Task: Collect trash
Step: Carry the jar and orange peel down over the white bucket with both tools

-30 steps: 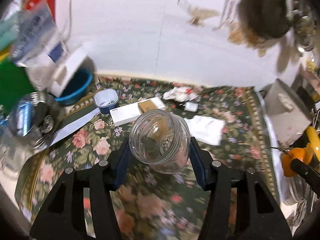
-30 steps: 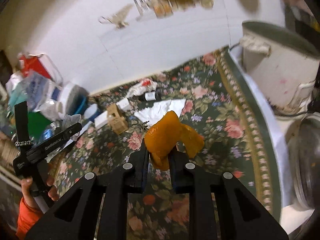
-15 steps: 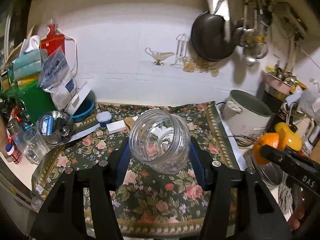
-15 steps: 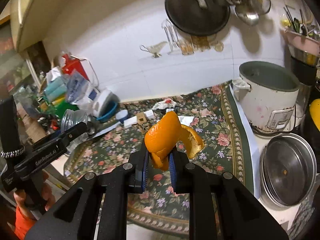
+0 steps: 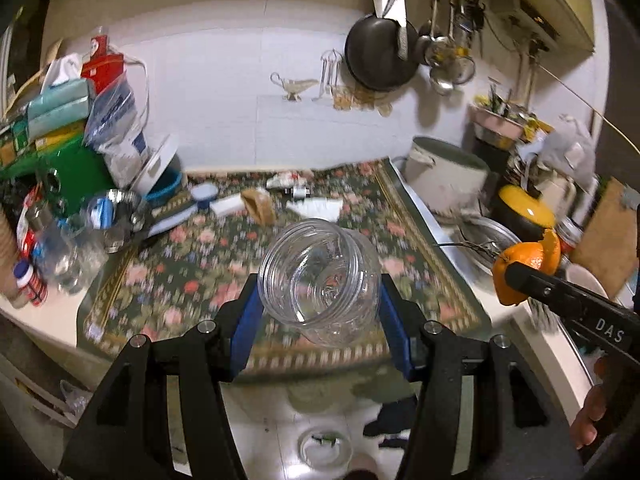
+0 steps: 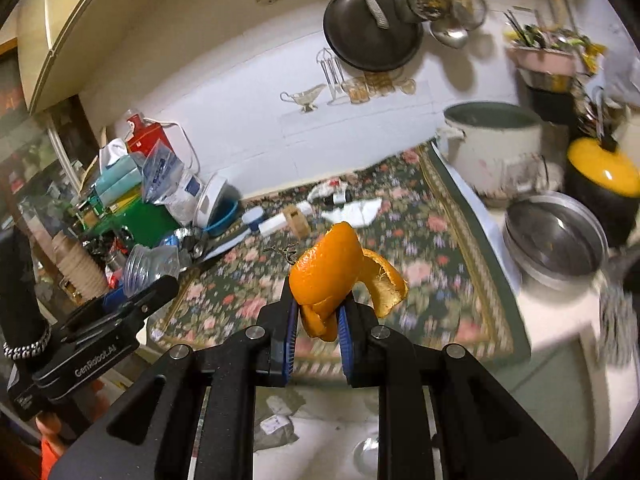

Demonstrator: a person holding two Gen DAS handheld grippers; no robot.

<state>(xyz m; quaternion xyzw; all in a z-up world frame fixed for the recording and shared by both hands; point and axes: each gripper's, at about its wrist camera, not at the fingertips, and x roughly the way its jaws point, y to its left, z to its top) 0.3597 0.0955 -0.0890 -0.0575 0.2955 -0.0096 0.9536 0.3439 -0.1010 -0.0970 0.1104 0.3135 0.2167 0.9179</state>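
Observation:
My left gripper [image 5: 320, 312] is shut on a clear plastic jar [image 5: 320, 280], its open mouth toward the camera, held out past the front edge of the counter. My right gripper [image 6: 318, 320] is shut on a curled orange peel [image 6: 336, 276], also held off the counter edge; the peel also shows at the right of the left wrist view [image 5: 524, 268]. On the floral cloth [image 5: 192, 268] near the wall lie a white tissue [image 5: 320, 208], a crumpled wrapper [image 5: 286, 179], a small bottle [image 5: 298, 192] and a brown cardboard piece [image 5: 260, 206].
A white rice cooker [image 5: 444, 176], a steel bowl [image 6: 556, 236] and a yellow-lidded pot [image 6: 604, 176] stand at the right. Bags, boxes, a blue tub [image 5: 168, 188] and a steel cup with utensils [image 5: 116, 216] crowd the left. The floor below shows a round container [image 5: 324, 448].
Both grippers have pulled back and up from the counter, each keeping its hold. The counter now looks farther away and its front edge and the floor have come into view.

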